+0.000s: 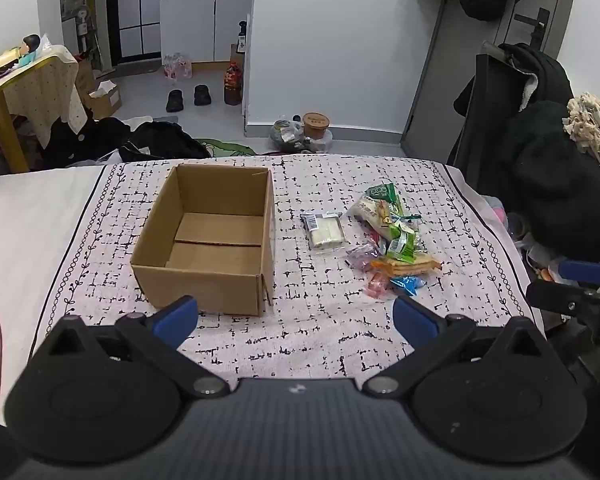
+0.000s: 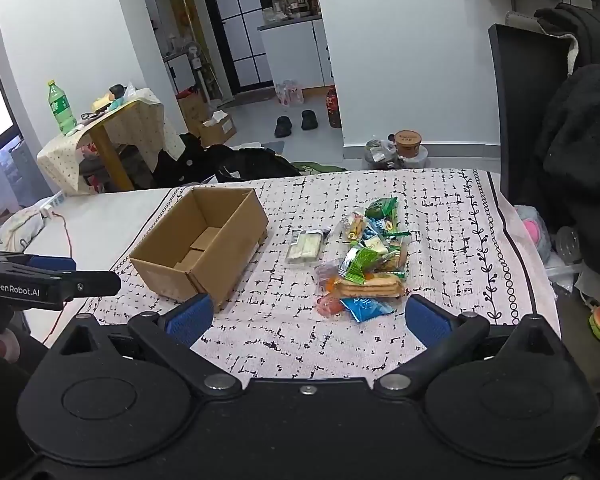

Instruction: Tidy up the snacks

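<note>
Fingers of the left gripper (image 1: 296, 318) are spread wide, nothing between them, hovering short of the near edge of the patterned cloth (image 1: 320, 336). Right gripper (image 2: 308, 318) likewise: fingers apart, empty, pointed toward the snacks, probably to start picking there.

Nearest items: a blue packet (image 2: 366, 309) and a red-orange candy (image 2: 327, 305) at the front of the snack pile (image 2: 364, 264). Behind them, a biscuit pack (image 2: 370, 288), green wrappers, mixed sachets, all loosely heaped. Just left of the pile, apart from it, lies a clear pack of white bars (image 2: 305, 246).

Left again: the cardboard box (image 1: 212, 236), open top, nothing inside, likely the destination. No snack is in it yet; sorting has not begun.

Surface looks like a bed, not a tabletop.
</note>
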